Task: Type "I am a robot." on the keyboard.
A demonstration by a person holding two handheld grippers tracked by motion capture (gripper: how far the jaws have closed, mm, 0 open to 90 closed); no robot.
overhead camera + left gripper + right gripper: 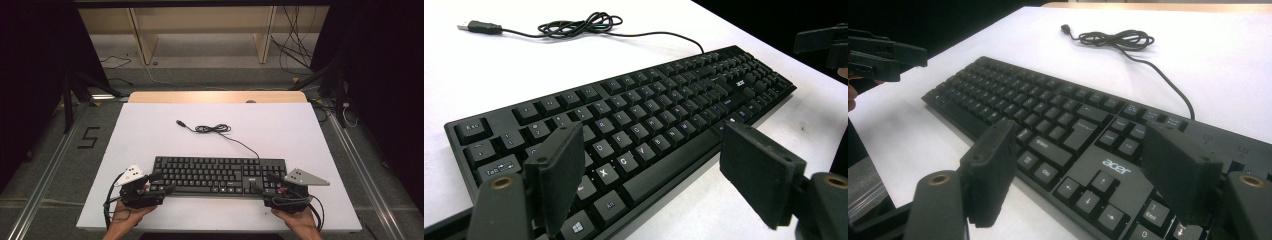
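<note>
White and bare apart from the gear on it, the surface (pixel 150 125) carries a black keyboard (pixel 220 175) lying lengthwise near the person's edge, its cable (pixel 215 129) bunched in a loose coil behind it and ending in a USB plug (pixel 181 123). At the keyboard's left end the left gripper (pixel 162 186) hovers with its jaws spread apart over the keys, gripping nothing. At the right end the right gripper (pixel 260 184) also stands wide open, with nothing held between its jaws.

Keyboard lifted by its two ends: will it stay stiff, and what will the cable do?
The keyboard looks like a rigid plastic slab, so it probably stays flat, and light for its length. Its thin cable, loosely coiled on the white table, is floppy and will likely drag behind. Smooth edges may slip.
</note>
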